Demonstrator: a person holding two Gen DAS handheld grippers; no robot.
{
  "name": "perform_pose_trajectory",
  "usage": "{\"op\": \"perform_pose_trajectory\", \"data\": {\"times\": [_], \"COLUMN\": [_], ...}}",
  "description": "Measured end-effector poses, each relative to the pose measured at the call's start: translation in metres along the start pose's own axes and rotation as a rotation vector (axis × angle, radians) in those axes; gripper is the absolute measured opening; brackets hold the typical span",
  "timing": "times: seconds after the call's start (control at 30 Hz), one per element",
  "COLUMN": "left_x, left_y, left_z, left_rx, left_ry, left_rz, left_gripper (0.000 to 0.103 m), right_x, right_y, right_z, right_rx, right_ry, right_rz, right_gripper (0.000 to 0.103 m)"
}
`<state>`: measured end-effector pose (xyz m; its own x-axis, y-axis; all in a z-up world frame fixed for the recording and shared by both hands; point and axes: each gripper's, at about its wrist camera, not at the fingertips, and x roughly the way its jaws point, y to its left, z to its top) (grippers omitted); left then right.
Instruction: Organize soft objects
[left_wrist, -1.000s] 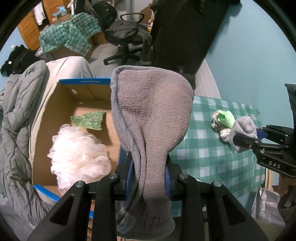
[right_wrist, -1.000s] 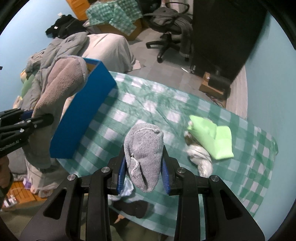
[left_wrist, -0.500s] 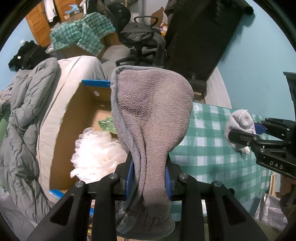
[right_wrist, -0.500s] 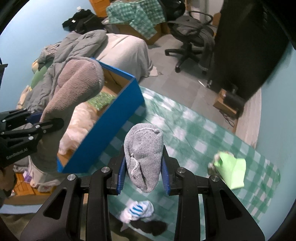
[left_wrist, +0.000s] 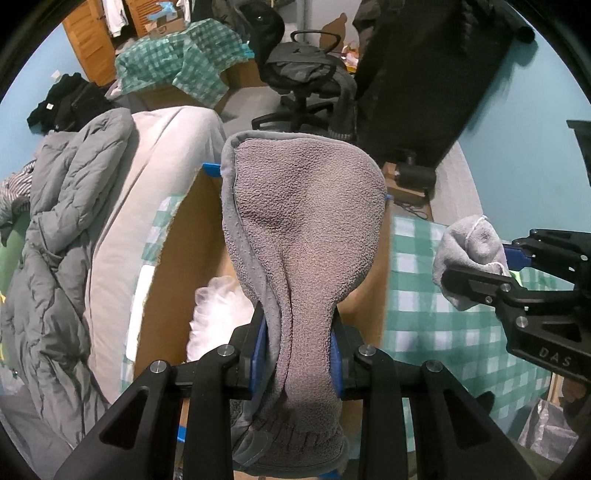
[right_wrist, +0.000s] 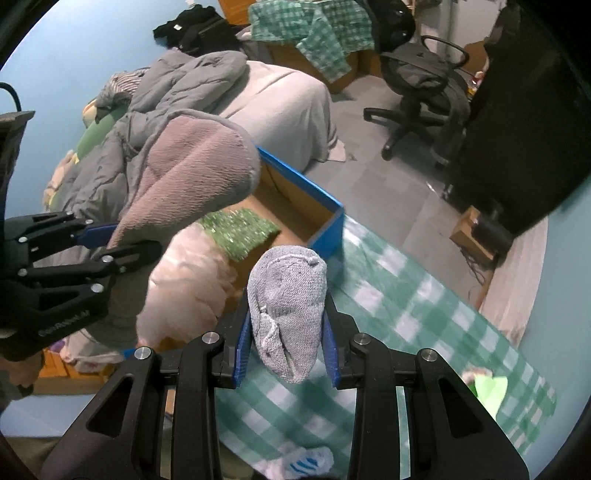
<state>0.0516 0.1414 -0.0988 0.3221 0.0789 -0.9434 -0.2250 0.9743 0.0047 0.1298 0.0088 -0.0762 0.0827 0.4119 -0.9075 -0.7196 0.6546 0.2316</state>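
Observation:
My left gripper (left_wrist: 297, 354) is shut on a large grey-brown fleece sock (left_wrist: 303, 236) that stands up between the blue pads; it also shows in the right wrist view (right_wrist: 199, 177). It hangs over the blue-edged cardboard box (right_wrist: 325, 218), which holds a white mesh pouf (right_wrist: 188, 288) and a green glittery cloth (right_wrist: 240, 229). My right gripper (right_wrist: 286, 347) is shut on a small grey sock (right_wrist: 288, 306), held above the box's near corner; it shows in the left wrist view (left_wrist: 469, 258).
The box stands on a table with a green checked cloth (right_wrist: 406, 314). A lime-green cloth (right_wrist: 487, 391) lies at the cloth's far right and a blue-striped white sock (right_wrist: 303, 461) near the front edge. A bed with a grey jacket (left_wrist: 66, 221) lies behind the box.
Both grippers have moved left toward the box with their socks still held. The right gripper has gone from over the tablecloth to the box's corner; the lime cloth has slid to the right edge.

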Motion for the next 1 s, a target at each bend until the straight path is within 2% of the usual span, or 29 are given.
{"op": "perform_pose_trajectory", "data": {"times": [0.57, 0.67, 0.83, 0.9, 1.0], "left_x": [0.043, 0.047, 0.049, 0.048, 0.044], "left_y": [0.041, 0.042, 0.038, 0.038, 0.040], "left_z": [0.017, 0.019, 0.019, 0.017, 0.017], "left_rx": [-0.042, -0.041, -0.005, -0.007, -0.014], "left_ry": [0.090, 0.105, 0.111, 0.109, 0.103], "left_rz": [0.060, 0.064, 0.116, 0.131, 0.133], "left_gripper": [0.032, 0.042, 0.063, 0.069, 0.070], "right_x": [0.054, 0.061, 0.070, 0.071, 0.068], "right_y": [0.025, 0.028, 0.031, 0.033, 0.032], "right_z": [0.049, 0.051, 0.055, 0.055, 0.054], "right_rx": [-0.014, -0.016, -0.023, -0.027, -0.028], "right_ry": [0.056, 0.068, 0.092, 0.096, 0.085], "right_rz": [0.078, 0.086, 0.087, 0.078, 0.070], "right_gripper": [0.032, 0.032, 0.040, 0.046, 0.054]}}
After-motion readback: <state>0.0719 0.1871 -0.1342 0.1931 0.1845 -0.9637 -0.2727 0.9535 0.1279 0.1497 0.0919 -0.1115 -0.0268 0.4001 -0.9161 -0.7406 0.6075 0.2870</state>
